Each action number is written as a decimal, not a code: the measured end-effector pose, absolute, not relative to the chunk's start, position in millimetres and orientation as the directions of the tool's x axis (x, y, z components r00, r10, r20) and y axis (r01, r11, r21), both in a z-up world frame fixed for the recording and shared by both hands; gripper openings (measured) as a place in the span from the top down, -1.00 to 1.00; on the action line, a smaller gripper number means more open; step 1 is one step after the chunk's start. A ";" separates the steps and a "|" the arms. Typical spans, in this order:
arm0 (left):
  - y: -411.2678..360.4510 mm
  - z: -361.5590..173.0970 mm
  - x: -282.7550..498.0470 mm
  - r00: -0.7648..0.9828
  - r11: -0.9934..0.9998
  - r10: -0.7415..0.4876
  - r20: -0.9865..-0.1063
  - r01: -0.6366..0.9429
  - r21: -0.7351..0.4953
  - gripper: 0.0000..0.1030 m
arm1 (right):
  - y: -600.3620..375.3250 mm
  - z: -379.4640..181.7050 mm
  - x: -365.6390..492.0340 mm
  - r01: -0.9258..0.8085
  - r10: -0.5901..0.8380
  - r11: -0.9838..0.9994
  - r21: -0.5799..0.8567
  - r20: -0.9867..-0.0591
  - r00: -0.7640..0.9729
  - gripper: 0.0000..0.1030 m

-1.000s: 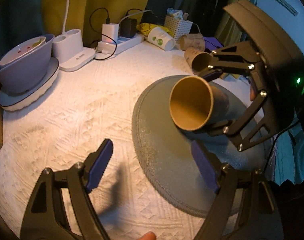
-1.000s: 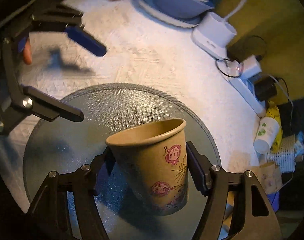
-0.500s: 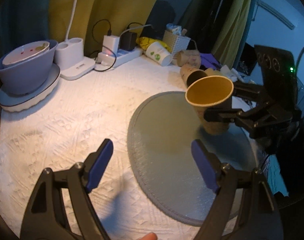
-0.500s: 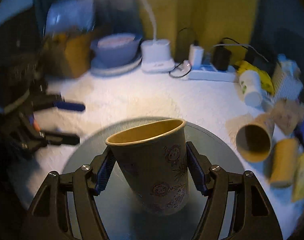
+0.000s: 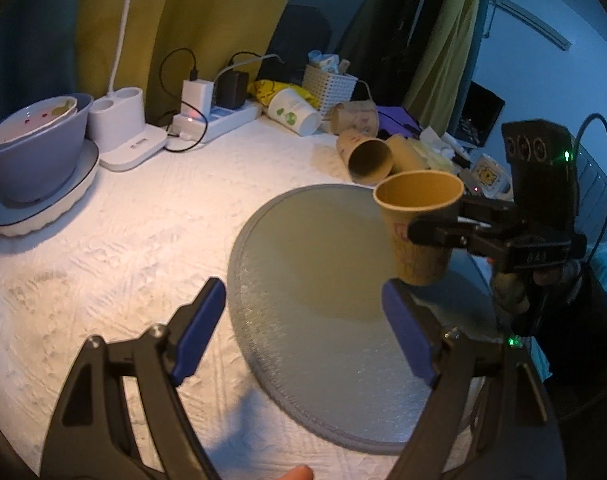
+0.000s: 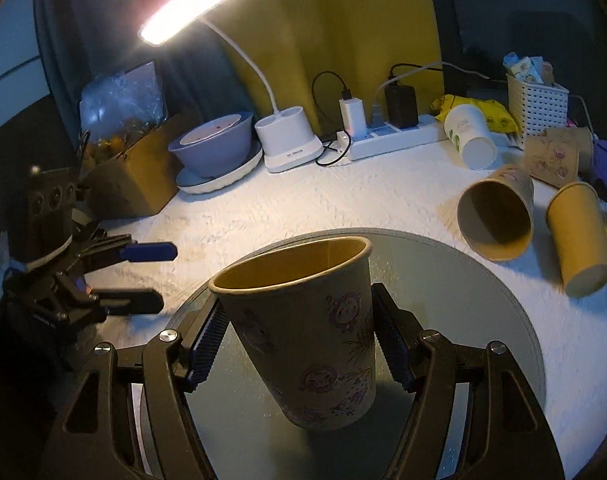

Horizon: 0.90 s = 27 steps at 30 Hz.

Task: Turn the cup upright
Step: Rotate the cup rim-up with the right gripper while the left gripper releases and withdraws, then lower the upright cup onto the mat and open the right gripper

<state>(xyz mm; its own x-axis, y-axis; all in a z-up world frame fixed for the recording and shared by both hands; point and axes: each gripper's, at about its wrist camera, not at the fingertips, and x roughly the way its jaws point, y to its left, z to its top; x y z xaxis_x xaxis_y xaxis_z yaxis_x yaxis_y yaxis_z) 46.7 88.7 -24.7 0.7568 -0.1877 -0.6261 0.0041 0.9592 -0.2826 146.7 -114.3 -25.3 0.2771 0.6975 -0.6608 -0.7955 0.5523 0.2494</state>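
Note:
A brown paper cup (image 6: 303, 328) with cartoon prints is held mouth up, nearly upright, between the fingers of my right gripper (image 6: 299, 340), which is shut on it. In the left wrist view the cup (image 5: 419, 224) hangs over the right part of the round grey mat (image 5: 311, 280), its base at or just above the mat. My left gripper (image 5: 303, 332) is open and empty, over the mat's near left edge. It also shows in the right wrist view (image 6: 143, 276) at the left.
Two brown cups (image 6: 495, 220) (image 6: 579, 232) lie on their sides right of the mat (image 6: 483, 280). A white cup (image 6: 469, 136), a basket (image 6: 537, 108), a power strip (image 6: 391, 136), a lamp base (image 6: 287, 144) and a purple bowl (image 6: 215, 148) line the back.
My right gripper has swung the cup from lying sideways to mouth up and lowered it toward the mat. My left gripper has stayed open and drawn back slightly.

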 end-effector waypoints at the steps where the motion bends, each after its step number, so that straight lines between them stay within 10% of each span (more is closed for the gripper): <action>1: 88.5 -24.5 46.1 0.758 0.959 -0.189 -0.624 0.006 -0.282 -0.59 | -115.4 -25.5 145.7 -0.793 0.694 0.558 0.245 -0.662 0.284 -0.41; 27: 70.9 -7.3 27.6 0.833 0.960 -0.177 -0.525 0.027 -0.279 -0.59 | -152.2 -15.4 100.8 -0.714 0.591 0.693 0.101 -0.647 0.482 -0.49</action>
<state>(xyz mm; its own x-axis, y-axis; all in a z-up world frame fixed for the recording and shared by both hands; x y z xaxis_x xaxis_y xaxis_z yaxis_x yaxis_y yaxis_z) 27.6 70.9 -7.3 0.8326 -0.1766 -0.5249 0.0274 0.9598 -0.2794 100.8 -152.2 -15.4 0.4820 0.5911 -0.6468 -0.7141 0.6927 0.1009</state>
